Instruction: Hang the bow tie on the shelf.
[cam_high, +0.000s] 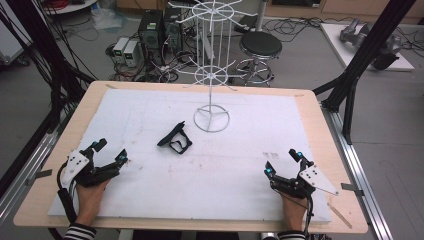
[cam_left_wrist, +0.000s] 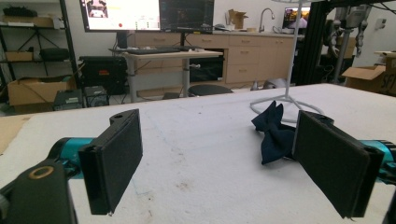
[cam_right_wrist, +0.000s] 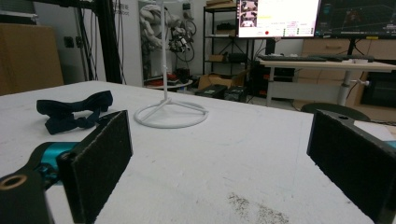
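Grippers both idle, low over the white foam sheet (cam_high: 240, 170) on the table (cam_high: 310, 107). Left gripper (cam_high: 111, 152) sits at near-left corner, held by left hand (cam_high: 90, 192); jaws spread wide, nothing between them. Right gripper (cam_high: 282, 162) at near-right, right hand (cam_high: 294, 207) behind it; jaws released too, gap bare.

Dark navy bow tie (cam_high: 175, 140) w/ strap lies flat on the foam, fwd of both grippers, roughly mid-sheet, well apart from either. In left gripper view the bow tie (cam_left_wrist: 273, 133) sits ahead of the jaws, off toward the right-hand jaw, partly hidden behind that pad. In right gripper view the bow tie (cam_right_wrist: 74, 112) is ahead and beyond the left-hand jaw, outside the gap.

White wire rack (cam_high: 212, 65) stands upright on its ring base, farther out than the tie, near it, not touching. Left gripper view: ring base (cam_left_wrist: 285, 105) just behind the tie. Right gripper view: ring base (cam_right_wrist: 170, 114) ahead, between the jaws' lines, closer to the left-hand one.

Foam has some grey smudges in front of the right gripper. Striped sleeves at both wrists in high view.
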